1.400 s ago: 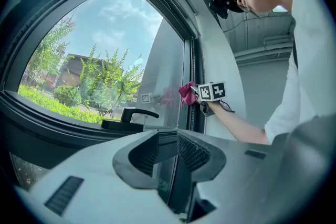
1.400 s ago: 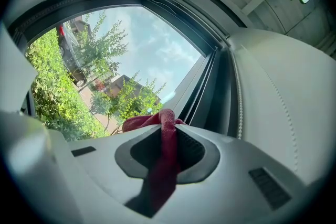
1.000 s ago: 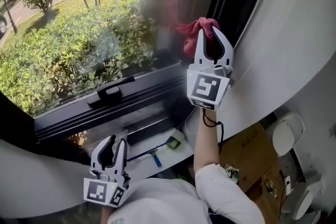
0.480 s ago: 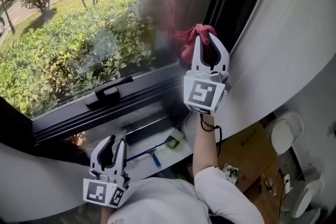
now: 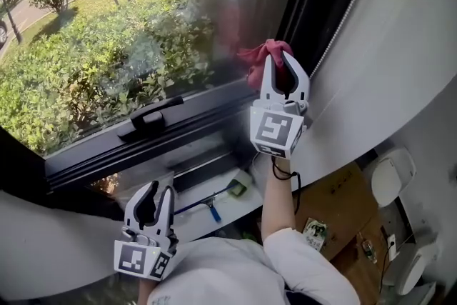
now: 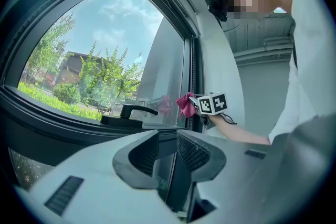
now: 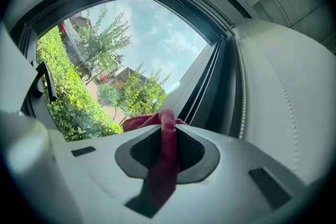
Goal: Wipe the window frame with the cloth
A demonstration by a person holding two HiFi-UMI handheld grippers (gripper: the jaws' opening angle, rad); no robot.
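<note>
**Q:** Where does the job stand at the window frame [image 5: 187, 131]?

**A:** Under way, by the look of it. The right gripper [image 5: 283, 64], jaws clamped on the red cloth [image 5: 260, 53], holds it against the dark upright at the frame's right side, just above the lower corner.

**Q:** And what's left?

**A:** No view shows which stretches are clean. The bottom rail, with its handle [image 5: 150, 119], likely awaits. The left gripper [image 5: 158, 193] hangs low, jaws slightly parted, holding nothing.
</note>
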